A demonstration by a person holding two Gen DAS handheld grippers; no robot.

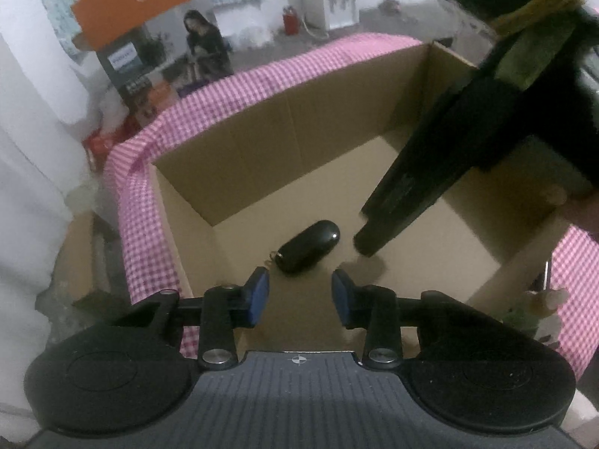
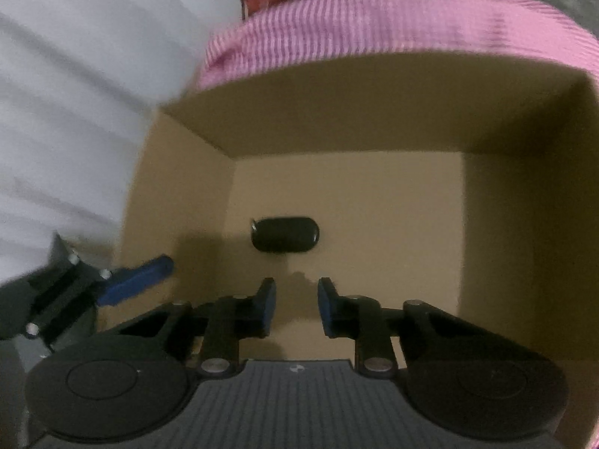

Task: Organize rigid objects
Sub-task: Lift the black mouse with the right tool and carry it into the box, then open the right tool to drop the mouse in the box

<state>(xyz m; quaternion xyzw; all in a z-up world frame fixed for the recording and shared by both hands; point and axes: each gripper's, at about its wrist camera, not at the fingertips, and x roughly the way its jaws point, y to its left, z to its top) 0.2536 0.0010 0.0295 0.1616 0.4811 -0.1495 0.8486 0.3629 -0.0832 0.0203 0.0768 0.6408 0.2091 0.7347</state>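
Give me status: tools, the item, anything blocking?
Left tool and right tool both open, empty, hovering over the cardboard box. Black key fob lying flat on box floor, untouched. Nothing in the way.

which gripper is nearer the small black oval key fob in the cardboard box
Left, narrowly. The left gripper hangs just above the small black oval key fob, empty. The right gripper hovers slightly farther back, also empty.
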